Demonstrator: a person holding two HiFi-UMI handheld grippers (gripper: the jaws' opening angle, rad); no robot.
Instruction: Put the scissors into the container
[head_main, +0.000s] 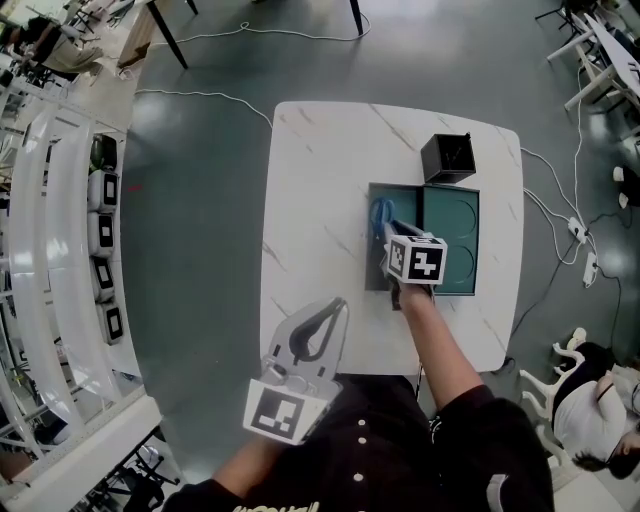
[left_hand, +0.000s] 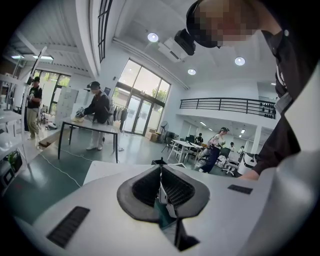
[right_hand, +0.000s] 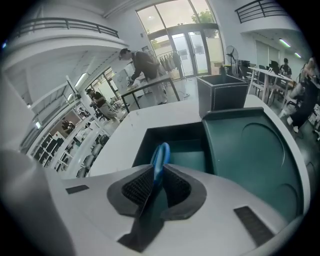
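Blue-handled scissors (head_main: 381, 214) (right_hand: 160, 157) are pinched in my right gripper (head_main: 398, 238) (right_hand: 156, 184), which is shut on them over the left compartment of the dark green tray (head_main: 455, 285) (right_hand: 250, 150). The handle loop sticks out past the fingertips, pointing toward the tray's far end. A black square container (head_main: 447, 158) (right_hand: 221, 92) stands just beyond the tray at the table's far side. My left gripper (head_main: 318, 322) (left_hand: 161, 186) hangs near the table's front edge, shut with nothing between its pads.
The white marble-patterned table (head_main: 320, 200) holds only the tray and container. White shelving (head_main: 60, 250) runs along the left. Cables (head_main: 560, 230) trail on the floor to the right. People stand at distant tables (left_hand: 90, 125).
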